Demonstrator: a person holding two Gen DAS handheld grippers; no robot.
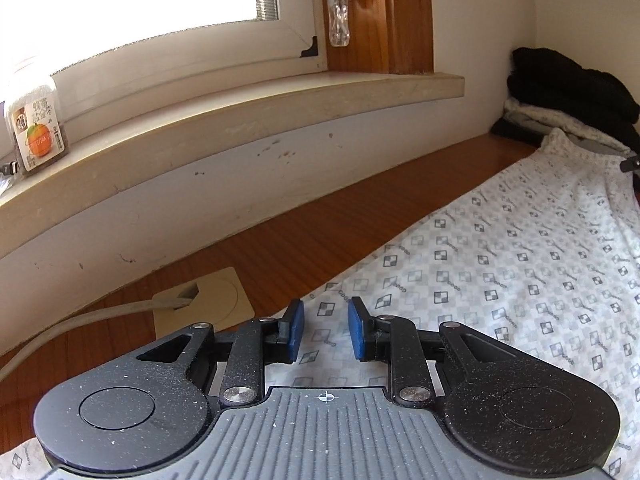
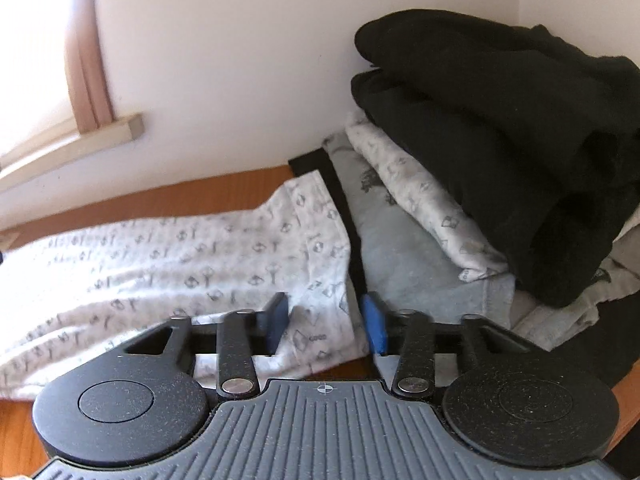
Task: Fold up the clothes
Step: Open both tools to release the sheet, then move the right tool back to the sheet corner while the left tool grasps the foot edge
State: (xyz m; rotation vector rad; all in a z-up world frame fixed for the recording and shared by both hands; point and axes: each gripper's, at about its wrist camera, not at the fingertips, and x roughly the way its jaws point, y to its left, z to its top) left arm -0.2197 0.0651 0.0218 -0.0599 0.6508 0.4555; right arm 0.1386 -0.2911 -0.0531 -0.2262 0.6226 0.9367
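A: Left gripper (image 1: 325, 330), black linkage with blue pads (image 1: 295, 330): jaws apart, nothing between them. It sits low over the near end of the white patterned garment (image 1: 520, 264), pointing toward the window wall.

B: Garment orientation?

A: Laid flat on the brown wooden tabletop (image 1: 304, 240). Long axis runs from the left gripper away to the right, where the narrow far end reaches the pile of folded clothes (image 1: 568, 100) in the corner.

B: Right side?

A: Right gripper (image 2: 324, 324), same build, jaws spread. Edge of the white garment lies in the gap between the pads (image 2: 374, 326), not pinched. Gripper is low and roughly level, aimed at the wall corner. Cloth is bunched in ridges on the left in that view.

B: Pile contents?

A: Black bulky garment (image 2: 500, 120) on top, a white printed piece and a grey piece (image 2: 400, 252) under it. The spread garment's end touches or overlaps the pile's dark bottom layer; cannot tell which.

B: Anything else on the desk?

A: Beige cable-port cover (image 1: 208, 300) with a grey cable (image 1: 80, 320) in it, just left of the left gripper. Labelled glass jar (image 1: 34, 124) on the beige windowsill (image 1: 240, 120).
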